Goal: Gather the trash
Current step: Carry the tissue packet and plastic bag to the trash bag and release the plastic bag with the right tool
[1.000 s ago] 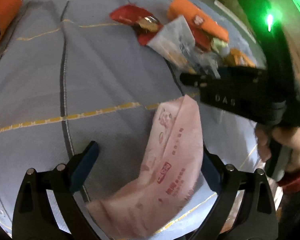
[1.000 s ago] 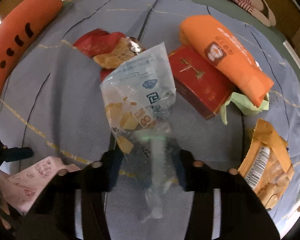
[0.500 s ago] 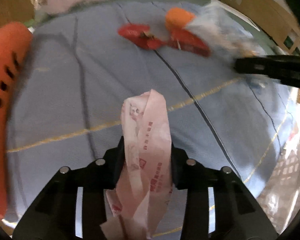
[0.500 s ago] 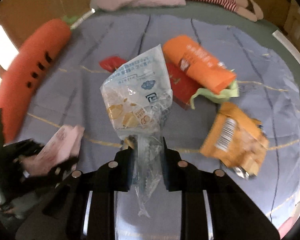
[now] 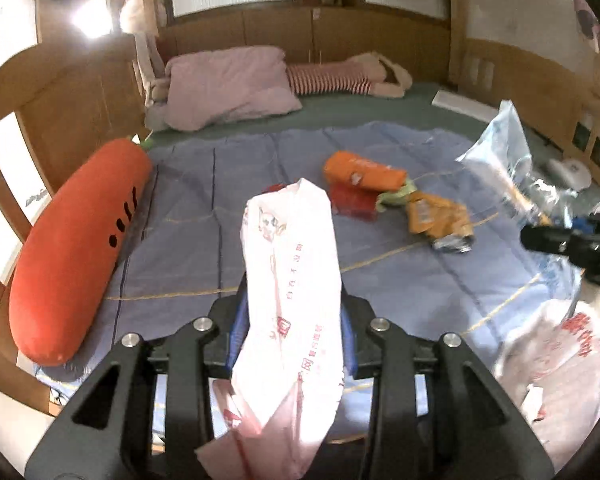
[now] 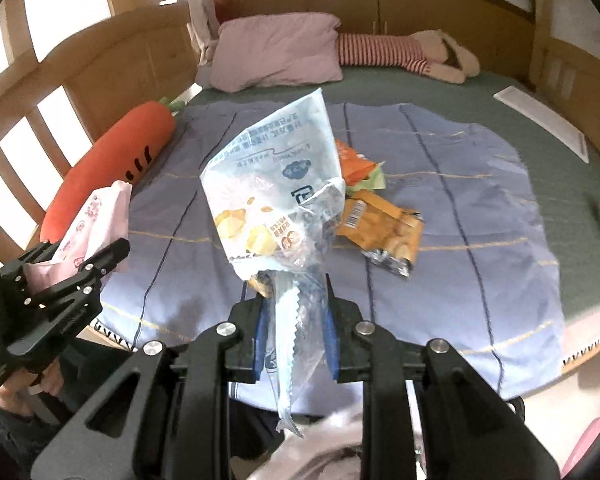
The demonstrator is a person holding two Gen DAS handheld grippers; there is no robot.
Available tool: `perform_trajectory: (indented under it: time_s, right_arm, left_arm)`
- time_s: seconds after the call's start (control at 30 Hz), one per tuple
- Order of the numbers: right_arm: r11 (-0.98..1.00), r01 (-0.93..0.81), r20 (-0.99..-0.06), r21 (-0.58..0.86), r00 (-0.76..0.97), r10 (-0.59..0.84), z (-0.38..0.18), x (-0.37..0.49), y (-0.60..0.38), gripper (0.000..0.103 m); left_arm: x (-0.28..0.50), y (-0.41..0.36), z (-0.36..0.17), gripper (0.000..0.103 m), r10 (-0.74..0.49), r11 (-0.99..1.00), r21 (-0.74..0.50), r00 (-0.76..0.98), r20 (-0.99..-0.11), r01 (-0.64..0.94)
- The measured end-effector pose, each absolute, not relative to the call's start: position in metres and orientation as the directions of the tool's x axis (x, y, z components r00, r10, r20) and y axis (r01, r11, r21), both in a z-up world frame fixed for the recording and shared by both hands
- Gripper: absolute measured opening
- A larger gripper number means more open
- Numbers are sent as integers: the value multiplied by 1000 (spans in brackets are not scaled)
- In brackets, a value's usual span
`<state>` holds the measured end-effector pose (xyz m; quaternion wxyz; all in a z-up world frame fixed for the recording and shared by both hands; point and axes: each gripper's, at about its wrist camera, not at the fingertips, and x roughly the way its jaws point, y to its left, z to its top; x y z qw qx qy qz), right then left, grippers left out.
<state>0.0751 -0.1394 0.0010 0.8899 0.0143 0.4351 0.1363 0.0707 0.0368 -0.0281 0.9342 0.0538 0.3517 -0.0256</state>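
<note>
While both grippers hang above the near edge of the bed [image 6: 560, 128], the blue quilt [image 5: 204, 248] is spread flat across it, over a green sheet [image 6: 480, 92]. Wooden headboard panels [image 5: 340, 36] run behind. Carrot plush [image 5: 76, 248] lies along the quilt's left side, green top pointing to the pink pillow [image 5: 228, 84]. Striped plush toy [image 6: 400, 54] lies next to the pillow at the head end.

White plastic bag [image 5: 556, 368] with red print sits low at right in the left wrist view, blurred; can't tell if anything's inside.

Left gripper [image 5: 292, 320] is clamped on a pink wrapper [image 5: 292, 280], lifted off the quilt; wrapper sticks up past the blue pads and hangs crumpled below them. Right gripper [image 6: 294, 320] is clamped on a clear blue-printed snack bag [image 6: 276, 192], also held in the air, jagged torn edge dangling below the fingers. Same bag shows at right edge of the left view, above the white bag.

Trash left mid-quilt, bunched close: orange pouch [image 5: 360, 168] on top of a red packet [image 5: 352, 202], green scrap [image 5: 394, 196] touching both, orange-yellow snack wrapper [image 6: 380, 228] just beside it with a barcode and silver torn end. Another red piece peeks behind the pink wrapper, mostly hidden.
</note>
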Motion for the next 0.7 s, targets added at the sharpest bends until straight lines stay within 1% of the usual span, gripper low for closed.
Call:
perform_trajectory:
  time_s: [0.13,0.27,0.57,0.7]
  right_arm:
    - [964,-208,-745,165,614,260,8,46,-161,24]
    - [971,-186,-741,147,630,233,5,26,-180,24]
    - [976,-98,-717,195,664,210,4,-22,-236,24]
    - [976,-65,-703,208,684,195,7,-45,-260,24]
  left_arm:
    - [47,16,-11,38,-12,992,87,776,-631,86]
    - [27,-2,-2,38,-34,992,72,790,-612,99]
    - [-8,-69,-5,38,-121,965,106,769,-628,239]
    - [-24,-94,-4,38,-146,951,125,771,-620,282]
